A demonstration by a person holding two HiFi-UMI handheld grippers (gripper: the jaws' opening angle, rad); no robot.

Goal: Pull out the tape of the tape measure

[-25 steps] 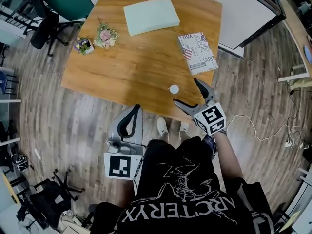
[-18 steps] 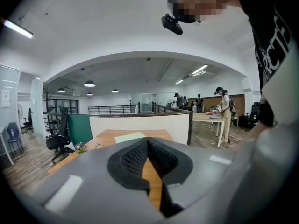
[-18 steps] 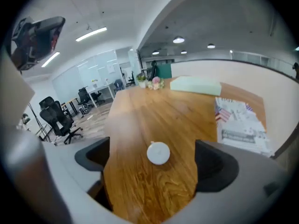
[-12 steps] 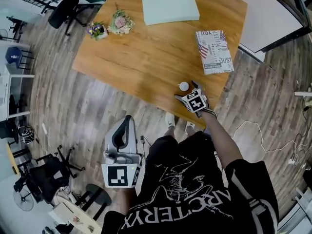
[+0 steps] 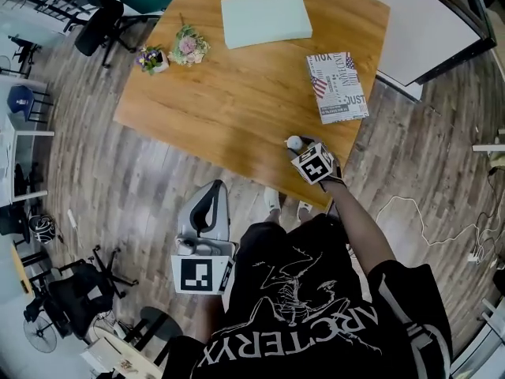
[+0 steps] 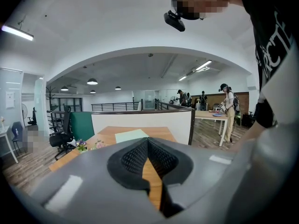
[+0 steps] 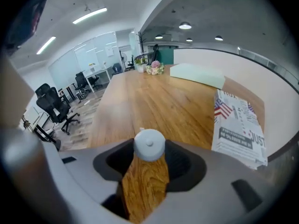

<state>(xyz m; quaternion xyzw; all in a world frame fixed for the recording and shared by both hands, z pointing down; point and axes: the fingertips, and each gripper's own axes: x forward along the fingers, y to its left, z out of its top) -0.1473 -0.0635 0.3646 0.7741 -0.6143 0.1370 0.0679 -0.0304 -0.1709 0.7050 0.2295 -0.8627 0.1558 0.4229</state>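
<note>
1. Grey right gripper (image 5: 298, 145) clamps the small white tape measure (image 7: 149, 144); its jaws have just been closing.
2. My left gripper (image 6: 148, 143) has its jaws together, empty.
3. I note the tape measure sits at the wooden table's (image 5: 237, 93) near edge.

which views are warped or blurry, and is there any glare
Head view: strong fisheye, the table edges bow, evenly lit and sharp. Left gripper view: dark round vignette, the strip light blooms, and the left tool is soft so close to the lens. Right gripper view: same vignette, tape measure fairly sharp, pale sheen on the wood.
</note>
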